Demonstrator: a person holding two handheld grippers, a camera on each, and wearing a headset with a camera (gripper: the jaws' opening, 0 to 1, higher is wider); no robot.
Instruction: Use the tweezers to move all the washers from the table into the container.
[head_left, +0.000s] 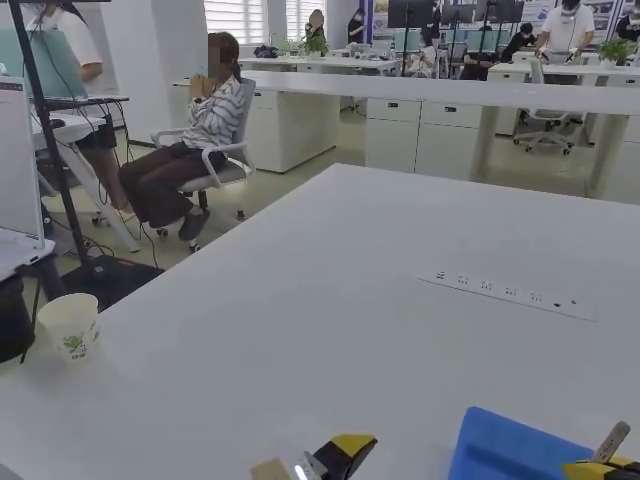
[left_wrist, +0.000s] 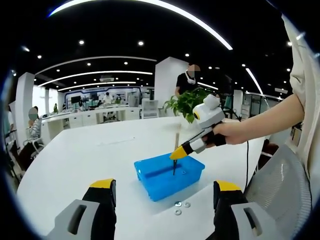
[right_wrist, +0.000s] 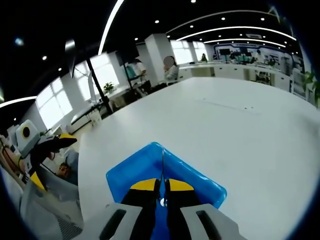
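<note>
The right gripper was held in a hand, with a bare forearm reaching in from the right. It was tilted downward and leftward toward the container. Its jaws were closed narrowly on the tweezers, which hung nearly upright with the tip lowered inside the container. In the right gripper view the tweezers ran straight out from between the nearly closed jaws of the right gripper over the blue container.

The left gripper was held level on the near side of the container, its jaws spread wide and holding nothing.

One blue container was counted on the white table. Three washers were counted on the table, clustered just beside the container's near wall, between the container and the left gripper. One small ring-like mark was seen on the container floor just right of the tweezers tip; whether it was a washer could not be told.

In the head view the container lay at the near right edge. The right gripper was beside it and the left gripper further left. One paper cup stood at the far left, and one power strip was set in the table.
</note>
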